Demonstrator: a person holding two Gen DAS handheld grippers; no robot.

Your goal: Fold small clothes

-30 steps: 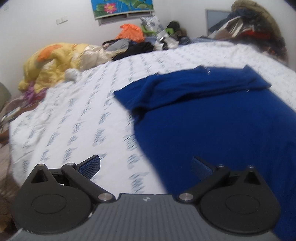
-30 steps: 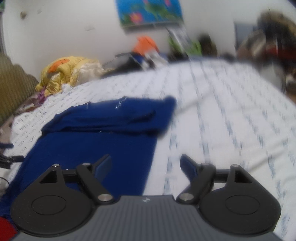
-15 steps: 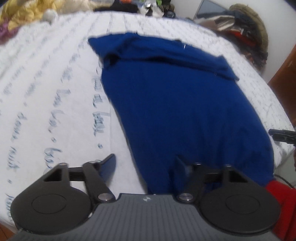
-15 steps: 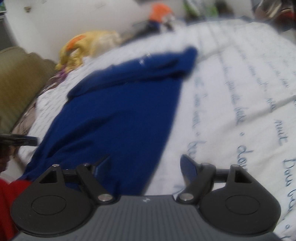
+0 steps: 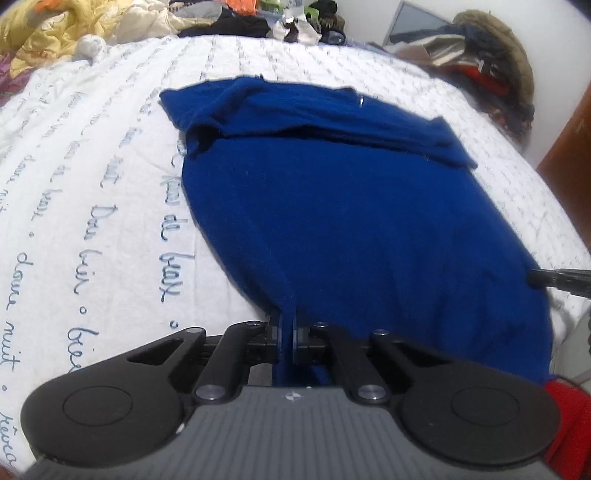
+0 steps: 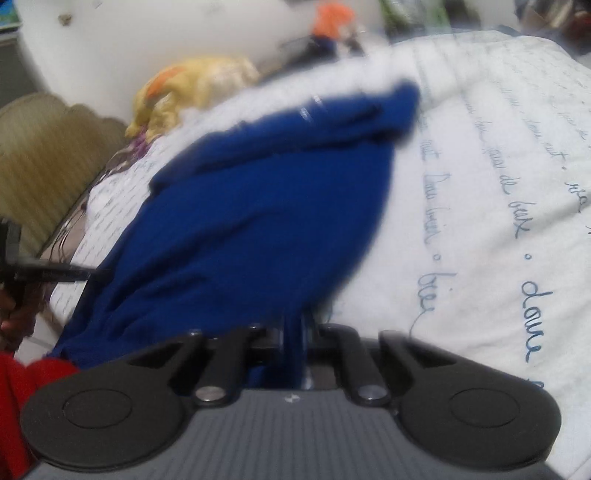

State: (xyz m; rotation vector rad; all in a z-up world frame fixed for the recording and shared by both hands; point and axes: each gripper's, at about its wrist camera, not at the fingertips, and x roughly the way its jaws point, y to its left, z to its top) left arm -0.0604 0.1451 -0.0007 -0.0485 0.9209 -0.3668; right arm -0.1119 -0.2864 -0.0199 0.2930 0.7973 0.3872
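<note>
A dark blue garment [image 5: 351,206] lies spread on a white bedsheet with blue script [image 5: 92,206]; its far end is folded over into a band. My left gripper [image 5: 286,334] is shut on the garment's near left corner. In the right wrist view the same blue garment [image 6: 258,206] shows, blurred, and my right gripper [image 6: 293,332] is shut on its near right corner. The tip of the right gripper [image 5: 554,278] shows at the right edge of the left wrist view, and the left gripper [image 6: 48,273] at the left edge of the right wrist view.
A yellow blanket [image 5: 48,29] and a heap of mixed clothes [image 5: 288,22] lie at the bed's far end. More clothes [image 5: 487,74] are piled at the far right. An olive headboard [image 6: 44,162] stands beside the bed. Red cloth [image 6: 18,387] shows near me.
Both grippers have come down to the garment's near edge and shut on its two near corners. They were open above the bed before.
</note>
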